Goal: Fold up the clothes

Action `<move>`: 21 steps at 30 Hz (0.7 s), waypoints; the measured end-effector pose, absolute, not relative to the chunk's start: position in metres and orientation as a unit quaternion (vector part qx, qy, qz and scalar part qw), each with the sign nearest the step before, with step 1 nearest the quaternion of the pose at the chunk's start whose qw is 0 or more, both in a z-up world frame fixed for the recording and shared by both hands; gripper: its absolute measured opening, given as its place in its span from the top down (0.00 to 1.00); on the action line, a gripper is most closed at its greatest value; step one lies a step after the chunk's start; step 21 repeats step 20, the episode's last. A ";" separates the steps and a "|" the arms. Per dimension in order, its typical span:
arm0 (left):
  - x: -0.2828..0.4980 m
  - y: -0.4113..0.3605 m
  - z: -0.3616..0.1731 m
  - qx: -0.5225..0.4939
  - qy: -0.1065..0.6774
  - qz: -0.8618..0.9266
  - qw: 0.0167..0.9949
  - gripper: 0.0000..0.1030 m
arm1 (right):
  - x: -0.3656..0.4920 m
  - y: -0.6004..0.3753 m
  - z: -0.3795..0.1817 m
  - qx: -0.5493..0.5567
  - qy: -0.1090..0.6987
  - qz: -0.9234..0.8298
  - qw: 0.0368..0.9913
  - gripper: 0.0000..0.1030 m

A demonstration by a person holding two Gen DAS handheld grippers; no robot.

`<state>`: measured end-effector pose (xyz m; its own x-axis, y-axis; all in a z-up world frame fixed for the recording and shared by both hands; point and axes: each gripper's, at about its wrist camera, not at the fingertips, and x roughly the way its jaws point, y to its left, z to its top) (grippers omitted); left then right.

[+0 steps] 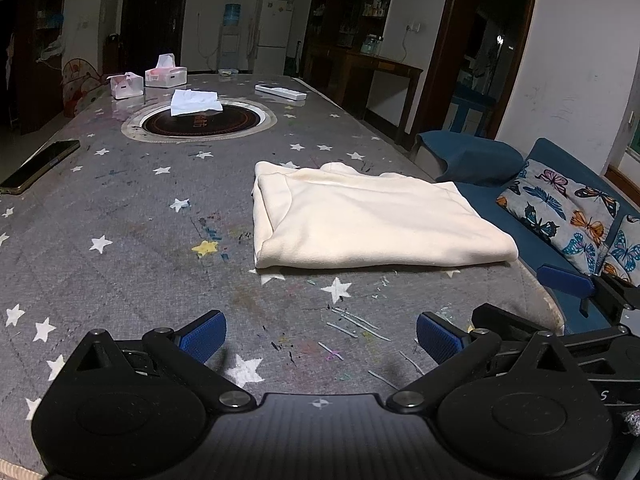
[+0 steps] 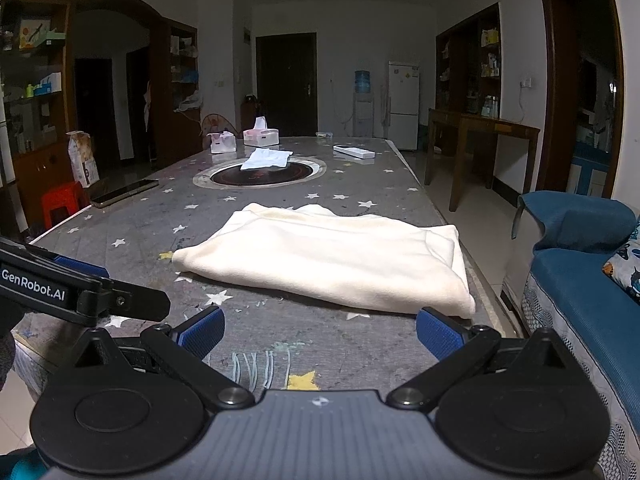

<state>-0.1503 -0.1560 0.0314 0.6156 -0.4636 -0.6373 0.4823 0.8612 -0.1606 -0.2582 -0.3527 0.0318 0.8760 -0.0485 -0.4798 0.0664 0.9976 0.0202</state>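
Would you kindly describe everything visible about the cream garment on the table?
The cream garment is a soft, fleece-like piece, folded into a thick, roughly rectangular stack with layered edges showing at one side. It lies flat on the grey star-patterned table cover, near the edge by the blue sofa. Nothing rests on it; both grippers sit short of it, jaws open.
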 end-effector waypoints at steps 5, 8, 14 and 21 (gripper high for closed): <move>-0.150 -0.157 0.032 0.013 0.351 -0.263 0.898 0.00 | -0.259 -0.352 0.032 0.017 0.247 -0.028 0.968 0.00; -0.150 -0.157 0.032 0.013 0.351 -0.264 0.898 0.00 | -0.260 -0.351 0.032 0.016 0.247 -0.027 0.968 0.00; -0.149 -0.158 0.032 0.013 0.352 -0.264 0.898 0.00 | -0.259 -0.350 0.033 0.015 0.247 -0.027 0.968 0.00; -0.149 -0.158 0.032 0.015 0.351 -0.266 0.897 0.00 | -0.259 -0.350 0.034 0.014 0.247 -0.026 0.969 0.00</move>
